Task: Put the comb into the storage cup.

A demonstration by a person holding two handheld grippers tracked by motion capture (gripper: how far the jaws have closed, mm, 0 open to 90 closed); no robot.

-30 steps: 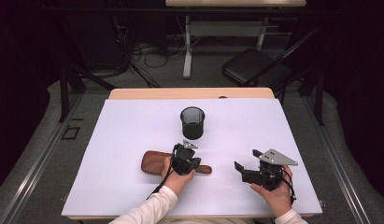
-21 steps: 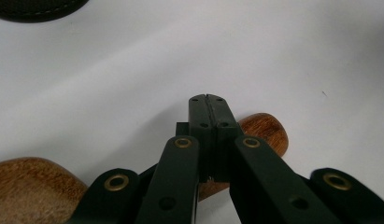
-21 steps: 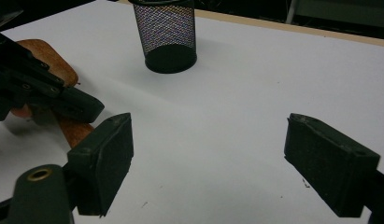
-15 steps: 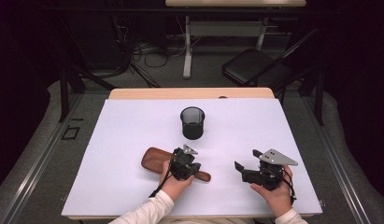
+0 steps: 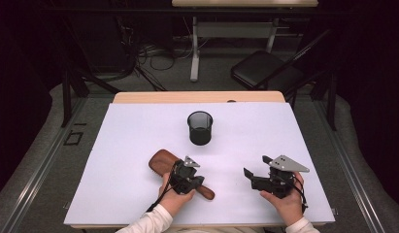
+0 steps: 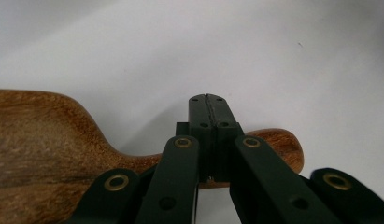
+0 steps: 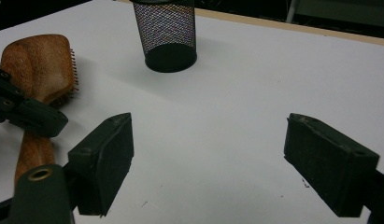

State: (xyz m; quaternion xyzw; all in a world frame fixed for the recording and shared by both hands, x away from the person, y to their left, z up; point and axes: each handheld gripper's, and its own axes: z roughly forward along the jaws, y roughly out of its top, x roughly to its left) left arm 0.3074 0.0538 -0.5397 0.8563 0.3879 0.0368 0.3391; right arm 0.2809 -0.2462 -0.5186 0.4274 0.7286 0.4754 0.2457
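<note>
In the high view, the brown wooden hairbrush with an oval head and a rounded handle (image 5: 163, 164) lies flat on the white table sheet (image 5: 114, 160), a little left of centre in the lower half of the frame, its head pointing to the upper left and its handle end to the lower right. The left gripper (image 5: 186, 175) sits directly over the handle, held by the person's left hand (image 5: 174, 198), which comes up from the bottom edge. In the left gripper view its two black jaws are pressed together, pad against pad with nothing between them, and they stand above the narrow neck of the brush, whose broad head fills the lower left of that frame.

Just above the middle of the high view stands the black wire-mesh cup (image 5: 200, 127), upright and well apart from the brush.

At the lower right of the high view, the right gripper (image 5: 249, 175) rests in the right hand (image 5: 284, 201), aimed toward the left of the frame. In the right gripper view its jaws stand wide apart over bare sheet, holding nothing; the bristles show along the edge of the brush head at the upper left.
</note>
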